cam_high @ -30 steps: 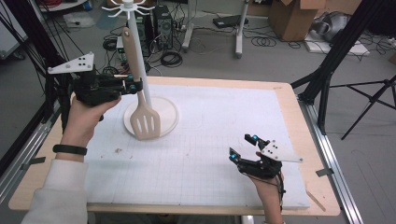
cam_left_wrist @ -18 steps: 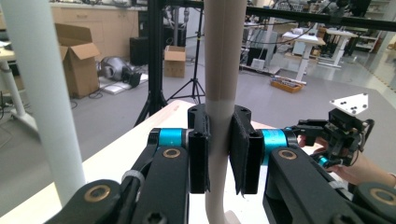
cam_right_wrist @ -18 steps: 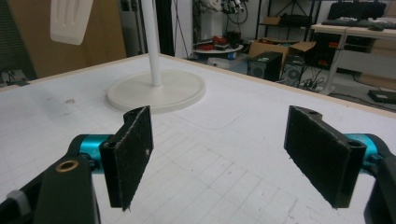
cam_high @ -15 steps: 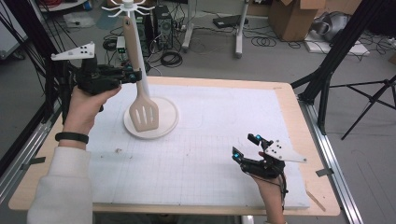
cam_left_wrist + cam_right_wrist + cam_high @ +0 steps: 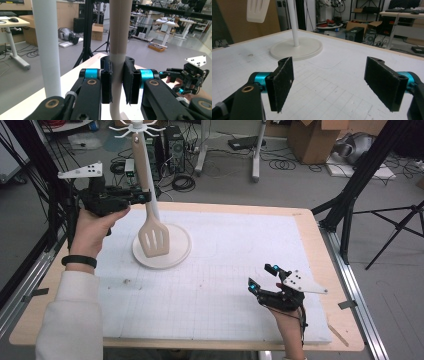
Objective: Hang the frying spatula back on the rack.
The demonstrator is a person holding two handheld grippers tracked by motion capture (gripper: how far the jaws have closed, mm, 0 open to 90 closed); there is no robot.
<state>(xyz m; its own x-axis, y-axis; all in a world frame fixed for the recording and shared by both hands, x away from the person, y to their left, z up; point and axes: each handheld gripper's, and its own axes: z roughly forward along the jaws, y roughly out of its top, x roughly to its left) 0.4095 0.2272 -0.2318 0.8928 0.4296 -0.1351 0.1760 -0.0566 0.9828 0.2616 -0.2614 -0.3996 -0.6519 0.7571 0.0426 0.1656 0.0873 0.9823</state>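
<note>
A beige slotted spatula (image 5: 154, 238) hangs blade-down above the round base (image 5: 175, 254) of a white hook stand (image 5: 135, 127). My left gripper (image 5: 142, 196) is shut on the spatula's handle (image 5: 120, 32), which runs upright between the two pads. The stand's white pole (image 5: 46, 47) rises just beside it. My right gripper (image 5: 262, 278) rests low near the table's front right, open, with nothing between its pads (image 5: 283, 82). From there the spatula blade (image 5: 258, 10) shows in the air beside the pole (image 5: 294, 22), above the base (image 5: 297, 48).
A white gridded mat (image 5: 225, 270) covers the wooden table (image 5: 320, 245). Black tripod legs (image 5: 350, 195) stand off the right edge, and cables and boxes lie on the floor behind. The right gripper (image 5: 192, 75) shows far off in the left gripper view.
The left gripper has lifted the spatula higher along the stand's pole; its blade now hangs clear above the base. The right gripper has hardly moved.
</note>
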